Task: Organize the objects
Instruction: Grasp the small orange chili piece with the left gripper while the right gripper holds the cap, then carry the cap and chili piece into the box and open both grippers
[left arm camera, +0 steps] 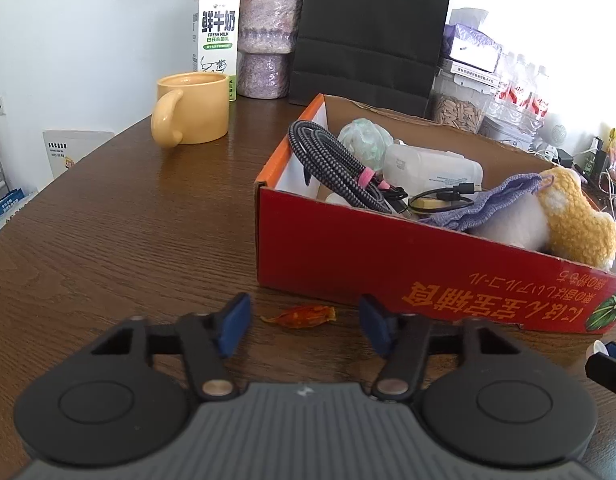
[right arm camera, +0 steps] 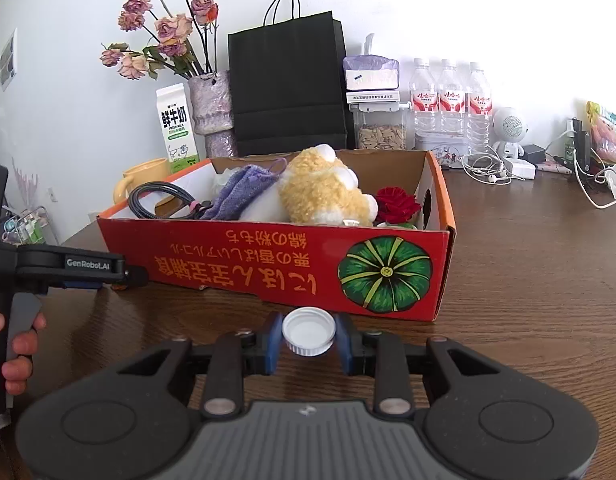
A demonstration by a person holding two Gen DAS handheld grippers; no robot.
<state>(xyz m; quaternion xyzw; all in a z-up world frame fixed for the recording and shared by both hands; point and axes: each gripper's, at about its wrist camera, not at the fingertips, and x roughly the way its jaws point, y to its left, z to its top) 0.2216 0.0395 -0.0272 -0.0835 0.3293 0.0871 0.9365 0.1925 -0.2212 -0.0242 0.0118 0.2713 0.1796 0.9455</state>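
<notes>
Already two small bits in play beside the red cardboard box (right arm camera: 268,264).
Right tool (right arm camera: 308,338) clamps a light, rigid white plastic cap (right arm camera: 308,330) by its rim; left tool (left arm camera: 304,326) stands apart around a flimsy orange wrapper (left arm camera: 302,315), best pinched mid-body.

Left gripper (left arm camera: 304,322) angled down toward the counter (left arm camera: 128,220), jaws partly apart and pressing on nothing. Right gripper (right arm camera: 308,338) tilted down likewise, jaws clamped on a white cap (right arm camera: 308,330). Bare fingers (right arm camera: 16,344) curled round the left handle.
</notes>
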